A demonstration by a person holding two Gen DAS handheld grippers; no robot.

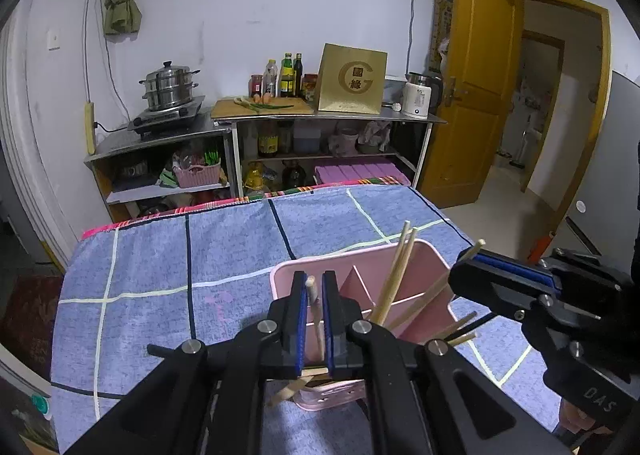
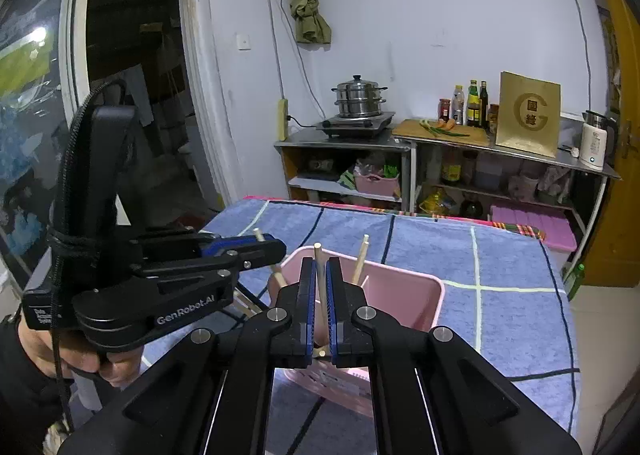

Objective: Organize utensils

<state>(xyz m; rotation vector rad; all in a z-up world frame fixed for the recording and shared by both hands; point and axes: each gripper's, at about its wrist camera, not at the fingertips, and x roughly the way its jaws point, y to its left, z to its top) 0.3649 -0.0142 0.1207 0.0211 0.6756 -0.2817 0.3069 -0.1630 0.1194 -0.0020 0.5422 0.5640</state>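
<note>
**Two chopsticks poised over the pink holder**

The left hand-held gripper [image 1: 316, 287] is closed on a single chopstick [image 1: 311, 283], its long axis running steeply down toward 6 o'clock, its lower end reaching into the pink utensil holder [image 1: 434, 255] directly beneath the jaws. At 3 o'clock, the right hand-held gripper [image 2: 319, 275] is likewise clamped on another chopstick [image 2: 319, 255], also near upright over the holder's far-right compartment. The holder sits on the blue checked bench [image 1: 160, 255]. Both seem equally close; releasing straight down looks sufficient.
</note>
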